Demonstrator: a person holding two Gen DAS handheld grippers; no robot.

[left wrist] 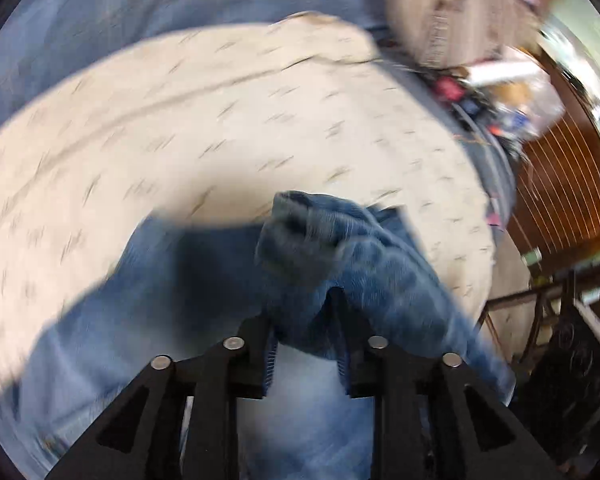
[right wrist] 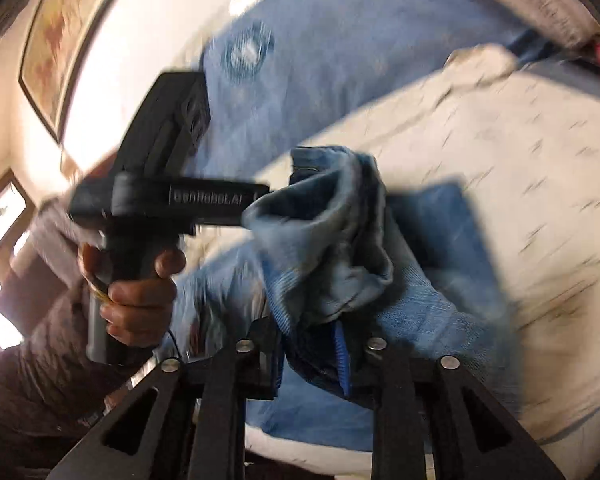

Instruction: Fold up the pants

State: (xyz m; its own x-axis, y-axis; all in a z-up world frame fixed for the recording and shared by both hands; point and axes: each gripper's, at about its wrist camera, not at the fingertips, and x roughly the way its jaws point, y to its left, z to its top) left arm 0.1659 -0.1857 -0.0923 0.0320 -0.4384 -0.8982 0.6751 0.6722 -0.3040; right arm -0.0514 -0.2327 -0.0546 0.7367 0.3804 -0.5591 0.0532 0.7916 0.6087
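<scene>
The pants are blue jeans (left wrist: 340, 264), lifted above a cream patterned blanket (left wrist: 220, 112). My left gripper (left wrist: 306, 320) is shut on a bunched edge of the jeans, and the cloth hangs down around its fingers. My right gripper (right wrist: 312, 328) is shut on another bunch of the same jeans (right wrist: 332, 232), held up in the air. In the right wrist view the left gripper (right wrist: 256, 200) comes in from the left, held by a hand (right wrist: 140, 292), with its tips in the denim. Both views are motion-blurred.
The blanket lies on a blue sheet (left wrist: 140, 0). A beige pillow (left wrist: 452, 8) and a cluttered pile (left wrist: 500, 96) sit at the far right, beside a wooden bed frame (left wrist: 560, 184). A framed picture (right wrist: 60, 40) hangs on the wall at left.
</scene>
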